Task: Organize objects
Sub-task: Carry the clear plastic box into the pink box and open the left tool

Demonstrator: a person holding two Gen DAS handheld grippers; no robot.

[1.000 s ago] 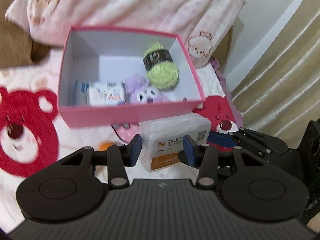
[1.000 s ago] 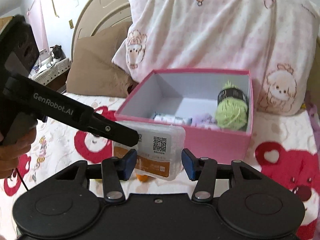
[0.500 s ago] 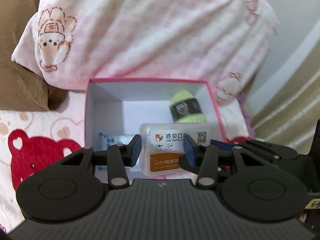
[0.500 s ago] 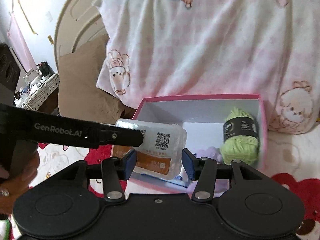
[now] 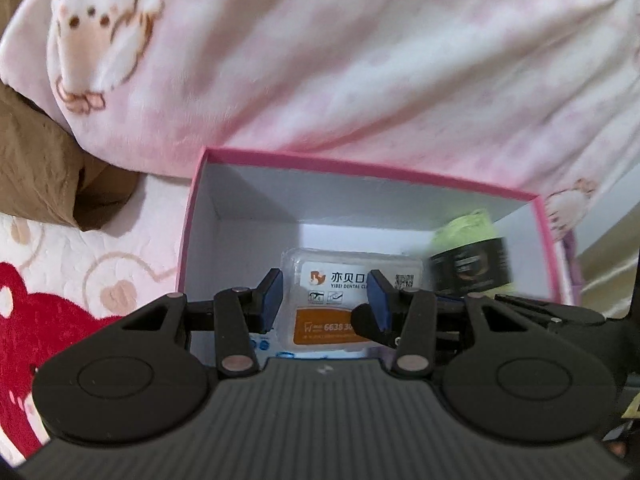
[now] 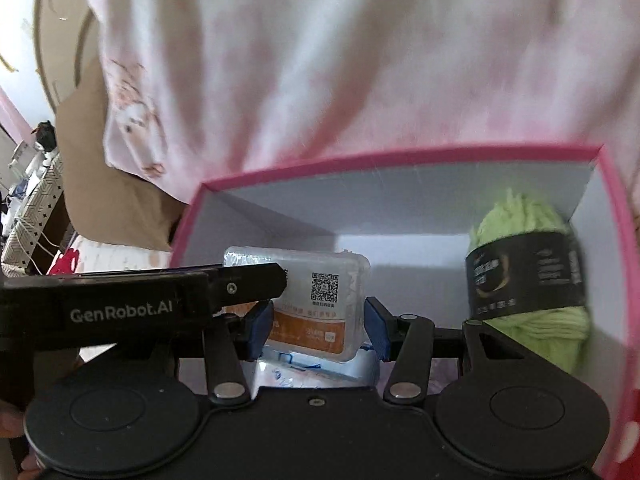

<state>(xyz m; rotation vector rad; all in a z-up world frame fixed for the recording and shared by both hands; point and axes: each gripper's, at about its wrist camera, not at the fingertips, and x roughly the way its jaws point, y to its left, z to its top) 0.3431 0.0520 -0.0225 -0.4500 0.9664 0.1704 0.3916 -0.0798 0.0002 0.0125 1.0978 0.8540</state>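
Note:
A clear plastic floss box (image 5: 332, 320) with an orange label hangs inside the open pink box (image 5: 360, 168), low over its white floor. My left gripper (image 5: 325, 302) is shut on one end of it. My right gripper (image 6: 318, 328) is shut on the floss box (image 6: 316, 292) across its width. The left gripper's finger (image 6: 248, 284) reaches in from the left and lies along the floss box's upper left corner. A green yarn ball (image 6: 520, 220) with a black band sits in the right part of the pink box (image 6: 400, 158). A white packet with blue print (image 6: 304, 372) lies under the held box.
A pink-and-white blanket (image 5: 320, 60) rises right behind the pink box. A brown pillow (image 5: 36, 168) lies to the left. The bed sheet with a red bear print (image 5: 40, 312) is at the near left. A curtain (image 5: 608, 256) hangs at the right.
Both grippers carried the floss box from the sheet in front of the pink box, over its near wall and down inside. The jaws kept their grip.

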